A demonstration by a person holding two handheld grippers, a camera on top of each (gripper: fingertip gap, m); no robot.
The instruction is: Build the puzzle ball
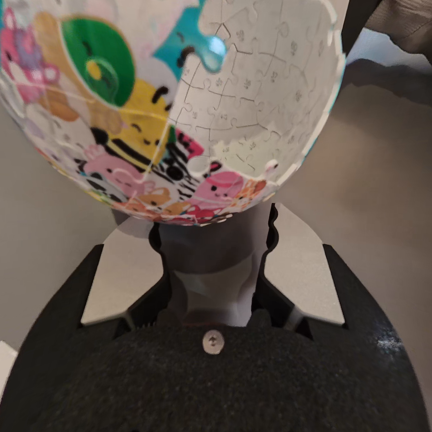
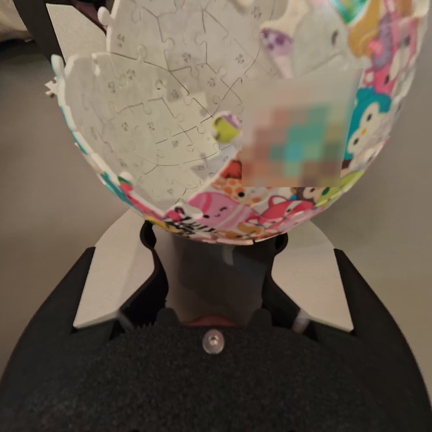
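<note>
Just ahead of both wrist cameras sits the puzzle ball (image 1: 145, 131) (image 2: 233, 112), a glossy curved shell of interlocking pieces, cartoon-printed outside, matte white inside where pieces are missing. Each hand-held gripper, left (image 1: 214, 229) and right (image 2: 214, 236), stands spread apart beneath it, grasping nothing. Its top is cut off; the grey desk (image 1: 46, 187) blurs.

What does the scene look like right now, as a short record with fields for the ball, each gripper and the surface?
puzzle ball: partly built, colourful cartoon outside, large gap showing the white inner side
left gripper: open, fingers spread just under the ball
right gripper: open, fingers spread just under the ball
contact: cannot tell whether either gripper touches the ball
surface: plain grey
</note>
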